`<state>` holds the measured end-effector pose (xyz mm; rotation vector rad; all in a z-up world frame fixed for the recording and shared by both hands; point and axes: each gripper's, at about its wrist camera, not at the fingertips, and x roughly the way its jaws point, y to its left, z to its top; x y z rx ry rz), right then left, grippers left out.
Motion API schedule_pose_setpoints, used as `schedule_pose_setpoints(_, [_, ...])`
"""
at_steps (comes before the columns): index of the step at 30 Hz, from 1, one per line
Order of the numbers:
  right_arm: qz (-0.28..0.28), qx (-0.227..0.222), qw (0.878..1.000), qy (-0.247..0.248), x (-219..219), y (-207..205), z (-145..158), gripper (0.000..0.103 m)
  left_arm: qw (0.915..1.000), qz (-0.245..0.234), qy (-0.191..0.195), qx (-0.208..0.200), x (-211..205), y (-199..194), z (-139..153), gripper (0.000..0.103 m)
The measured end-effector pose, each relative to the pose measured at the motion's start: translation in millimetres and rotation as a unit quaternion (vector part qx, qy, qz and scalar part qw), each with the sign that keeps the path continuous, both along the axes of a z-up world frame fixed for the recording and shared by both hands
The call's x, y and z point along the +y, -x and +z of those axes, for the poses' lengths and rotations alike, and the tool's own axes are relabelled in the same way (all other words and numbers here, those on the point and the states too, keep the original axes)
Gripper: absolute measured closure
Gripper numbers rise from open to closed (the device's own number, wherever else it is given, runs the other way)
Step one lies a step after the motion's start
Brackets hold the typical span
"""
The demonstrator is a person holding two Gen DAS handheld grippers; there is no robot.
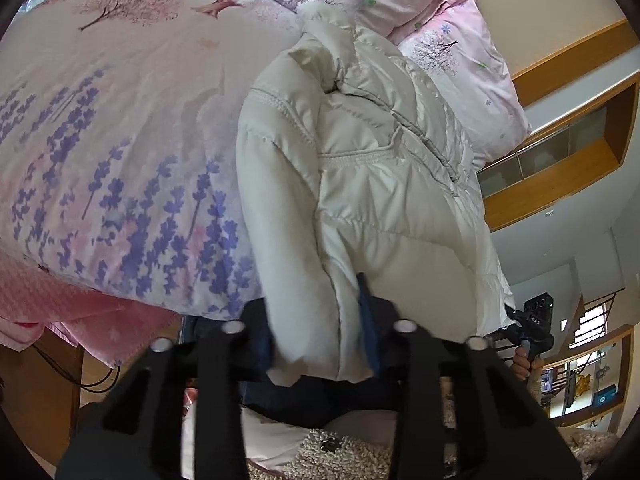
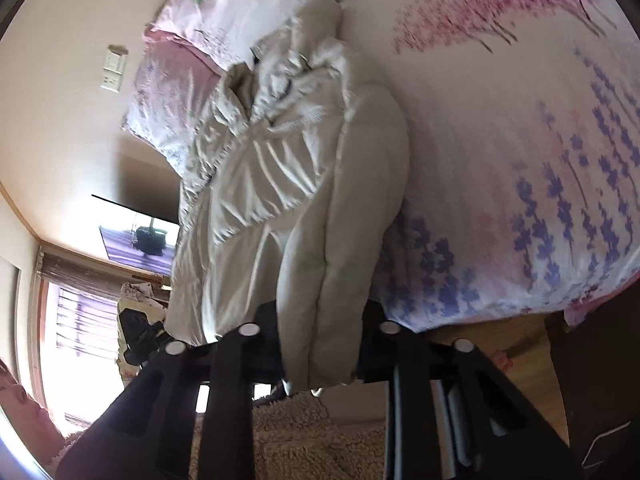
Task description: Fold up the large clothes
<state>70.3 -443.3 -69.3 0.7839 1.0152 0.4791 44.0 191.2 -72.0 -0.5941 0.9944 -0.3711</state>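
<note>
The bed (image 1: 120, 128) filled the left wrist view, its cover printed with purple flowers and pink trees, pillows at twelve to one o'clock and wooden shelving at three o'clock. A cream puffer jacket (image 1: 360, 168) lay along the bed from twelve o'clock down to six o'clock, already folded lengthwise, with its near end hanging over the bed edge. There the left gripper (image 1: 324, 336) was clenched on a thick bunch of the hem, blue pads sunk into the padding. At four o'clock the other gripper's handle showed in a hand (image 1: 528, 364), with small white characters on it too blurred to read. In the right wrist view, with wall, window and a socket plate from nine to eleven o'clock, the jacket (image 2: 280, 184) ran from twelve o'clock to six o'clock, and the right gripper (image 2: 320, 340) was clamped on the stacked, padded edge. The risk seemed to be slippage: slick, puffy fabric could squeeze out of either bite once lifted, or only the upper layers might come, so the fold would sag open. No brand or label could be read on the jacket.
</note>
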Motion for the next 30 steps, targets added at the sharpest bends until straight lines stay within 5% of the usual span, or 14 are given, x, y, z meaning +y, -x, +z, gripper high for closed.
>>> schedule_pose_setpoints(9, [-0.032, -0.126, 0.991, 0.033, 13, -8, 70, 0.089, 0.9972, 0.02, -0.016, -0.071, 3, -14, 50, 0.091])
schedule_pose_setpoints(18, [-0.089, -0.255, 0.96, 0.073, 36, -66, 155, 0.09, 0.9816, 0.07, -0.02, -0.177, 13, -70, 127, 0.091])
schedule_pose_setpoints(24, [-0.123, -0.261, 0.952, 0.101, 51, -135, 177, 0.09, 0.9781, 0.103, -0.017, -0.18, 14, -147, 151, 0.091])
schedule_pose_setpoints(30, [-0.138, -0.215, 0.957, 0.136, 58, -213, 167, 0.09, 0.9817, 0.119, -0.016, -0.147, 14, -228, 145, 0.091])
